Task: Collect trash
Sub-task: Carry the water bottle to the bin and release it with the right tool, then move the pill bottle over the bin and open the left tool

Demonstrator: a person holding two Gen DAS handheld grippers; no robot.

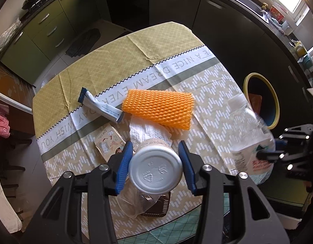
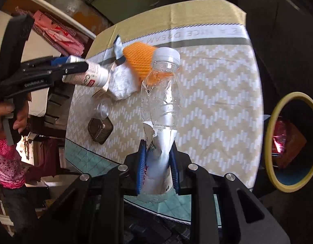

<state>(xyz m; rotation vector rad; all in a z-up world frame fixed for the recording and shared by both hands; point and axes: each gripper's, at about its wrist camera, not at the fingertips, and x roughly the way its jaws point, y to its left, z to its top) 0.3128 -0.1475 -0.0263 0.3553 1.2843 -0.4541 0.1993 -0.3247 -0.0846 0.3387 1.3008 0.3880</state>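
Observation:
My left gripper (image 1: 155, 165) is shut on a white yogurt bottle (image 1: 155, 170) and holds it above the table; it also shows in the right wrist view (image 2: 87, 75). My right gripper (image 2: 158, 170) is shut on the torn-label base of a clear plastic bottle (image 2: 161, 93) with a white cap, held off the table's right side (image 1: 248, 130). On the table lie an orange foam net (image 1: 159, 107), a crumpled white tissue (image 1: 146, 132), a grey tube wrapper (image 1: 101, 105), a small printed carton (image 1: 109, 142), a clear cup (image 2: 99, 109) and a brown tray (image 2: 100, 130).
A bin with a yellow rim (image 2: 286, 142) stands on the floor right of the table, with red and orange wrappers inside; it also shows in the left wrist view (image 1: 262, 99). Dark kitchen cabinets (image 1: 217, 14) run behind. The table carries a patterned cloth (image 1: 207, 93).

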